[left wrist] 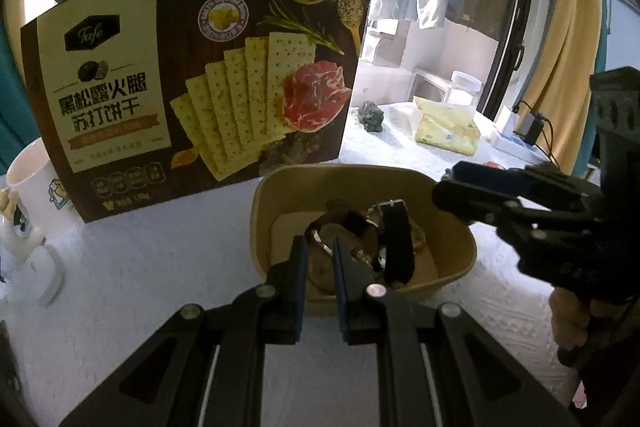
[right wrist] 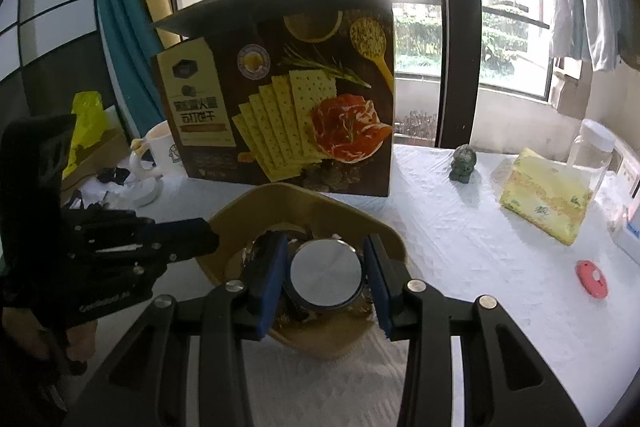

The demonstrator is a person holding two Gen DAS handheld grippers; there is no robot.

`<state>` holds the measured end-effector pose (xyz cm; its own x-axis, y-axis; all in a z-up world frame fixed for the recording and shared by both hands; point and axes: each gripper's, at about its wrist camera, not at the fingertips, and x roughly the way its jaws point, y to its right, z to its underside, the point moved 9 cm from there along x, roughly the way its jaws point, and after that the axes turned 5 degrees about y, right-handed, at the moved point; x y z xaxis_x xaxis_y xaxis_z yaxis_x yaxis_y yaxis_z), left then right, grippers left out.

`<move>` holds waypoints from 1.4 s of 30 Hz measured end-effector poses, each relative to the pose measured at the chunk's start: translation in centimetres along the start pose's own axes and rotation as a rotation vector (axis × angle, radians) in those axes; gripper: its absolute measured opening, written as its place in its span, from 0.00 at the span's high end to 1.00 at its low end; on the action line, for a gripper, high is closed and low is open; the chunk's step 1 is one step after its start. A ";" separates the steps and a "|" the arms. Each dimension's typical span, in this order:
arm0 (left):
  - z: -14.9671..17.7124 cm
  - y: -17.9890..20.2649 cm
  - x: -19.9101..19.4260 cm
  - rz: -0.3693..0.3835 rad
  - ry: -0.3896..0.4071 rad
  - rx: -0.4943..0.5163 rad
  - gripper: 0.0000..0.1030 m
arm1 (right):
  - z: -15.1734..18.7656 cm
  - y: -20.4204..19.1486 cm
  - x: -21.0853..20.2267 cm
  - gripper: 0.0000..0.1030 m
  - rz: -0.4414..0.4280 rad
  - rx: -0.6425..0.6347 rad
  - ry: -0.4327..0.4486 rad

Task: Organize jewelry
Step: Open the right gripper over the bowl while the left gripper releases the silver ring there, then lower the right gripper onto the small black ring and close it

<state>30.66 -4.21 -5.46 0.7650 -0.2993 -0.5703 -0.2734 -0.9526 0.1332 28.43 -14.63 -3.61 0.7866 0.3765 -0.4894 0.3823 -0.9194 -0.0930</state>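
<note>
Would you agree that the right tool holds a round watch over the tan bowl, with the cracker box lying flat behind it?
Not quite: the cracker box stands upright, as the right wrist view shows. The right tool does hold the round watch over the tan bowl.

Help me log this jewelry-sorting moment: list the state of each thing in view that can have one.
Left claw: shut, nothing visibly gripped, over the tray.
Right claw: shut on the watch.
Watch: metal caseback facing the camera, above the tray.
Tray: upright, holding a jumble of watches and jewelry.
Cracker box: standing, top flap open.
Mug: upright.
Jar: upright, lid on.
</note>
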 end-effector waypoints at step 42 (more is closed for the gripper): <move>5.7 0.8 -8.0 -0.055 0.047 -0.076 0.48 | 5.5 -3.1 -6.4 0.63 0.065 -0.018 -0.013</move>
<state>20.99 -2.27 -5.35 0.8045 -0.2470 -0.5401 -0.1866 -0.9685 0.1651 19.53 -14.82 -4.92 0.8039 0.3145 -0.5047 0.3393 -0.9396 -0.0452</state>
